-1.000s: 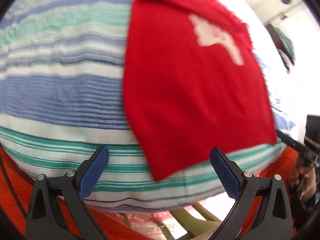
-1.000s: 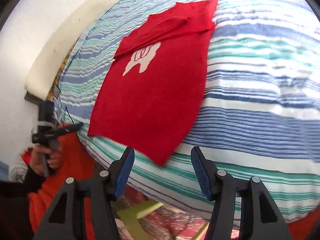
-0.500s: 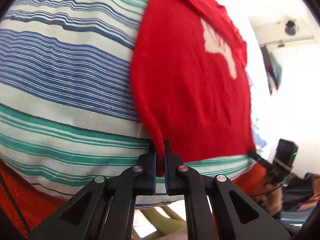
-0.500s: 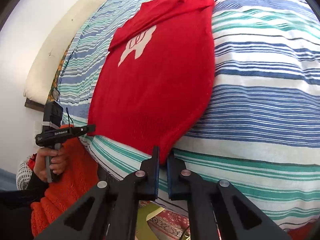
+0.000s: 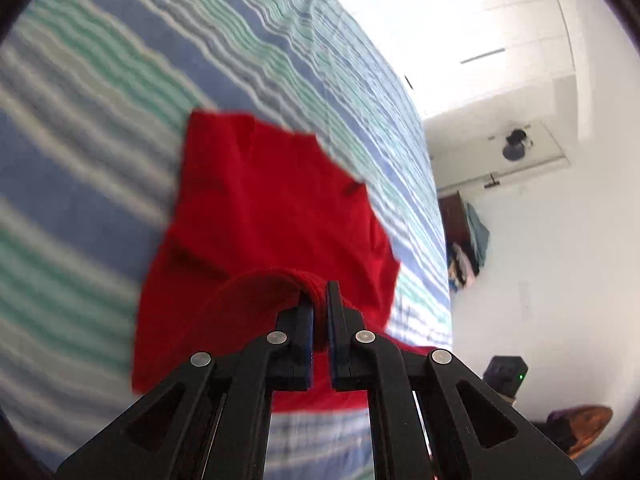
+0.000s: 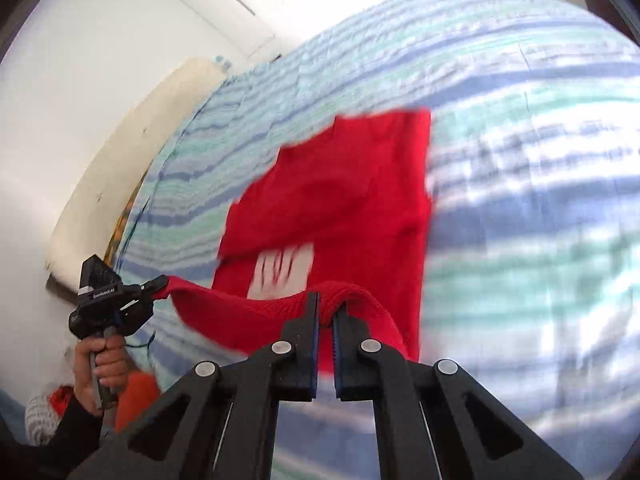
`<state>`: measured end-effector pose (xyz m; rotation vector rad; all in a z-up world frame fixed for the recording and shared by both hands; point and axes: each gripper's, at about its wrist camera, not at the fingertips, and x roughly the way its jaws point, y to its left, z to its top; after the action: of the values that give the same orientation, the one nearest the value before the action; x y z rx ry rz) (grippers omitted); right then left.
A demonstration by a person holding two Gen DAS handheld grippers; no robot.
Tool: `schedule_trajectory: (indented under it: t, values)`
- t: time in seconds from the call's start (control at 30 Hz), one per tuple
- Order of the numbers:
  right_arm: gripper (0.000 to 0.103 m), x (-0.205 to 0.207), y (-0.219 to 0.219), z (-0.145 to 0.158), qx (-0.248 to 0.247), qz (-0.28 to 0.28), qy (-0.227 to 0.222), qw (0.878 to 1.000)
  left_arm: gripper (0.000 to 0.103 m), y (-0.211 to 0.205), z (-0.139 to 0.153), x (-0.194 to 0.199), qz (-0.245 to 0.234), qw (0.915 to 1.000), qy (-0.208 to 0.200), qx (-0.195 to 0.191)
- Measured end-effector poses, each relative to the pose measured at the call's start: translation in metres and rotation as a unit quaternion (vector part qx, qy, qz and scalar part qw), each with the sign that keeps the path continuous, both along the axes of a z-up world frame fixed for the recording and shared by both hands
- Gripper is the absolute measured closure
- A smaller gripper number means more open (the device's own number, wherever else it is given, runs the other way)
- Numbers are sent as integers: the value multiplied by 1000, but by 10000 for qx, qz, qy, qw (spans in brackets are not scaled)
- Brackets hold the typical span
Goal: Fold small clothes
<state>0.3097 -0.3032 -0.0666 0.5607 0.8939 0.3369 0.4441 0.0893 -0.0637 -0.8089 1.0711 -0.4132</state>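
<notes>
Since a second ago both tools have closed on the hem and lifted it off the bed. One red sweater (image 5: 260, 208), two tools: my left tool (image 5: 320, 300) and right tool (image 6: 326, 312) each clamp a hem corner, folding it toward the collar ahead. Striped bedcover (image 6: 540, 160) lies open all round; its edge is beside my left tool.

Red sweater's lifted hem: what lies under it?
Under the hem, which the left gripper and right gripper pinch, lies the rest of the red sweater with its pale print, on the striped bedcover. The print's lower part is covered.
</notes>
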Motion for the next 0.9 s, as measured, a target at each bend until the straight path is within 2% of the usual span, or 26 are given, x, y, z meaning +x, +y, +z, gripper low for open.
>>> schedule_trajectory:
  t: [0.07, 0.23, 0.4, 0.53, 0.6, 0.63, 0.67, 0.7, 0.73, 0.77, 0.8, 0.83, 0.9]
  values:
    - [98, 43, -2, 1, -106, -149, 10, 9998, 99, 0, -2, 36, 127, 9998, -24, 125]
    - [98, 144, 2, -3, -317, -243, 17, 9992, 99, -11, -30, 119, 417, 9983, 148, 376]
    - [98, 216, 2, -22, -548, -270, 56, 9981, 99, -7, -64, 160, 622, 9954, 371, 626]
    - [98, 253, 5, -45, -602, -350, 267, 9972, 97, -9, -72, 181, 576, 9940, 366, 854]
    - [97, 261, 6, -57, -636, -359, 411, 9965, 87, -15, -79, 191, 473, 9923, 613, 963]
    - [94, 263, 4, -62, -606, -427, 478, 9961, 70, -16, -82, 194, 448, 9918, 766, 920]
    - [81, 260, -2, -67, -616, -569, 529, 9951, 57, -14, -83, 194, 446, 9926, 828, 765]
    - [73, 257, -6, -69, -575, -699, 530, 9945, 54, -10, -79, 187, 477, 9937, 747, 679]
    - [52, 250, -11, -67, -522, -798, 495, 9942, 43, -6, -69, 180, 589, 9935, 598, 770]
    - [45, 243, -16, -62, -540, -941, 411, 9932, 31, -4, -62, 176, 684, 9919, 508, 940]
    - [45, 236, -19, -55, -623, -1013, 304, 9924, 28, 0, -52, 167, 817, 9889, 358, 1189]
    - [45, 228, -18, -45, -704, -971, 129, 9927, 28, 3, -41, 156, 884, 9877, 158, 1277]
    - [45, 212, -6, -25, -711, -553, -231, 9957, 28, 2, -25, 130, 741, 9905, -158, 1148]
